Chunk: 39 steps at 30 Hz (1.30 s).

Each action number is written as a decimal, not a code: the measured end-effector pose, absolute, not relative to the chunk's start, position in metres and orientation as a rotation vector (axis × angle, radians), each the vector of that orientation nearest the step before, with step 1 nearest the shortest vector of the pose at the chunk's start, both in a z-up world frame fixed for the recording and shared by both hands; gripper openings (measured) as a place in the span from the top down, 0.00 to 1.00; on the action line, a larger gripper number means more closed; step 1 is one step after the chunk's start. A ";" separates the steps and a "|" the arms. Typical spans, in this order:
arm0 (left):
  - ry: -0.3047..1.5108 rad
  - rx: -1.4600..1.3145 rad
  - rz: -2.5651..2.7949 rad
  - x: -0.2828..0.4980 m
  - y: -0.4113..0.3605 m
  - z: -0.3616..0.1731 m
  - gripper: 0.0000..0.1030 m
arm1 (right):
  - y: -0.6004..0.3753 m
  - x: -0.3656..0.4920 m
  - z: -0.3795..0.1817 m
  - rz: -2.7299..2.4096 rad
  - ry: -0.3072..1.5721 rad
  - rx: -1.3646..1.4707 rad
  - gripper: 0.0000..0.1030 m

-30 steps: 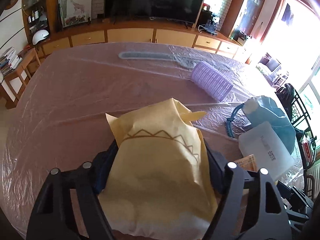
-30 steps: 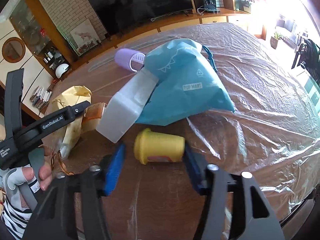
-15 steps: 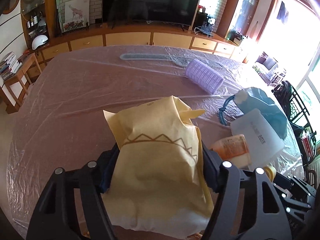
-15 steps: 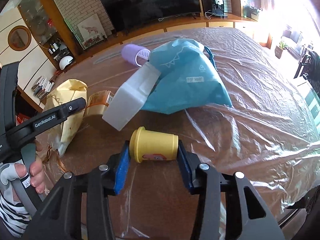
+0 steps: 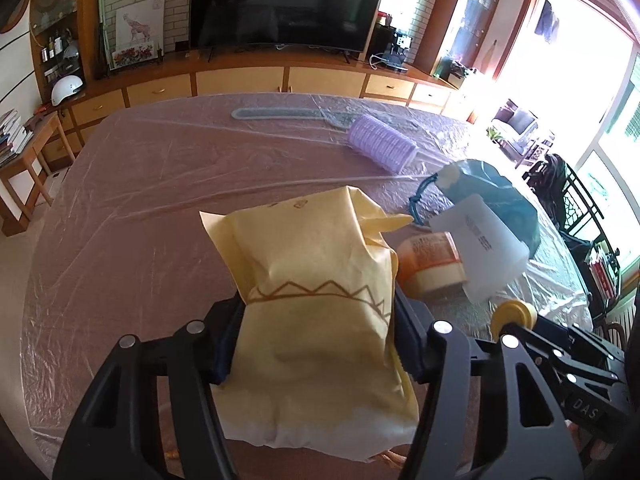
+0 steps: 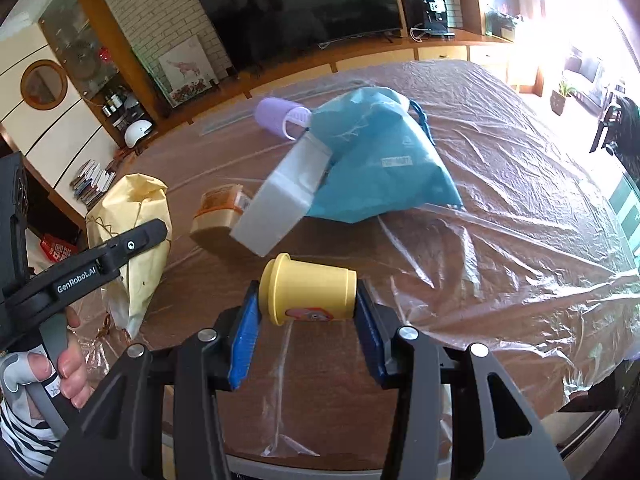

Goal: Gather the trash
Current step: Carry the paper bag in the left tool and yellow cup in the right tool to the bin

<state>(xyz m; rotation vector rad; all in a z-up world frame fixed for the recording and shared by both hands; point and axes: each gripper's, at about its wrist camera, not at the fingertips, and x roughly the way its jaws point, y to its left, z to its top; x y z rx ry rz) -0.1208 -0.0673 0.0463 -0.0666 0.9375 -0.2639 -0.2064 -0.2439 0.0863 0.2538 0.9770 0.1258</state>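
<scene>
Low centre of the right wrist view, our right gripper (image 6: 307,312) sits clamped on the yellow cup (image 6: 308,294). Low centre of the left wrist view, our left gripper (image 5: 316,340) is closing, its pads pressing the yellow bag (image 5: 320,300). Beyond, mid-frame on the table (image 6: 520,208): orange tub (image 6: 218,212), white container (image 6: 284,204), blue bag (image 6: 380,164), purple roller (image 6: 280,116).
</scene>
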 end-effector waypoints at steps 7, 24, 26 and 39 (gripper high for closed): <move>0.939 -0.073 -0.290 -0.140 -0.060 0.049 0.41 | -0.229 -0.209 0.092 0.112 0.967 0.225 0.57; 0.902 -0.032 -0.357 -0.185 -0.071 0.060 0.41 | -0.226 -0.237 0.114 0.134 0.911 0.240 0.57; 0.900 -0.030 -0.354 -0.192 -0.076 0.061 0.41 | -0.227 -0.238 0.115 0.141 0.905 0.238 0.57; 0.891 -0.036 -0.291 -0.238 -0.099 0.066 0.41 | -0.258 -0.276 0.118 0.256 0.901 0.234 0.57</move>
